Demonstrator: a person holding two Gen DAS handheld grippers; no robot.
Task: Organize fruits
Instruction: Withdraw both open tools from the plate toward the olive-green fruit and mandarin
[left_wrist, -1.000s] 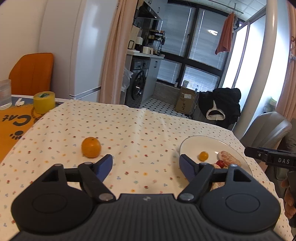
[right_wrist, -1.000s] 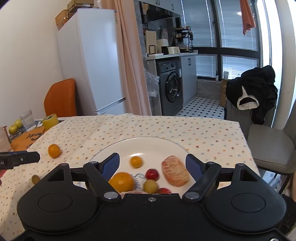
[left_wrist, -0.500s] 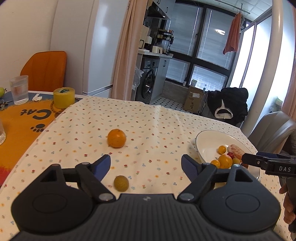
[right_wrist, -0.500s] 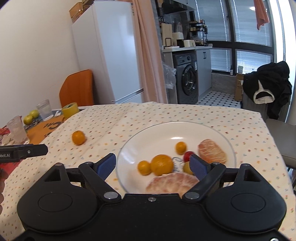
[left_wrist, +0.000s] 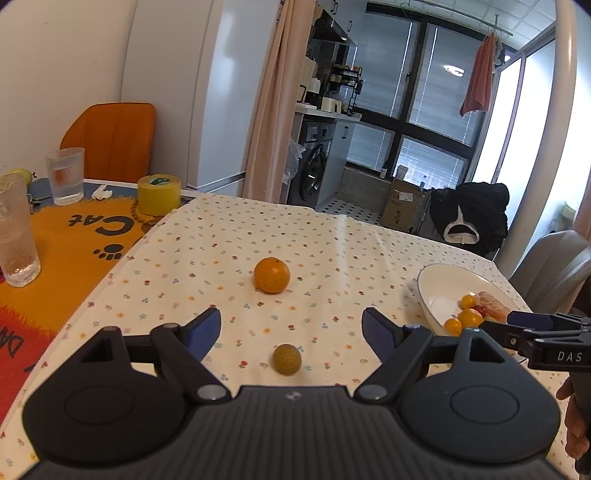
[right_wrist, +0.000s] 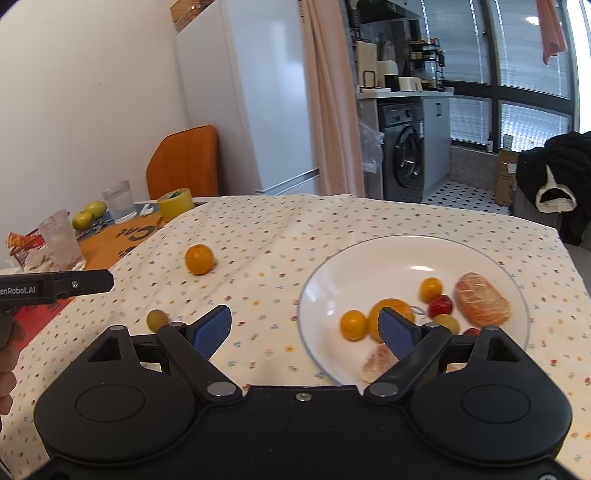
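Floral cloth covers the table, with a kitchen and glazed balcony behind. Nearest us, the left gripper hangs with its jaws spread wide and empty; we judge it is lined up on the small green fruit, which lies between and just short of its blue pads, near the table's near edge. The right gripper is likewise fully spread and holds nothing; its right pad overlaps the near-left rim of the plate in the picture, though we cannot tell its height above it.

Farther out, the orange sits alone at mid-table, well apart from the plate. Both loose fruits lie left of the plate, which would explain why the left gripper faces them while the right waits by the plate.

Only the right wrist view shows the plate's full contents: a large orange fruit, two small orange ones, a red one, a greenish one and two peeled citrus pieces. It also shows two green fruits beyond the glasses at the far-left corner; the left view shows only a sliver there. The left view alone shows the green fruit framed between the pads. Both views show the yellow tape roll.
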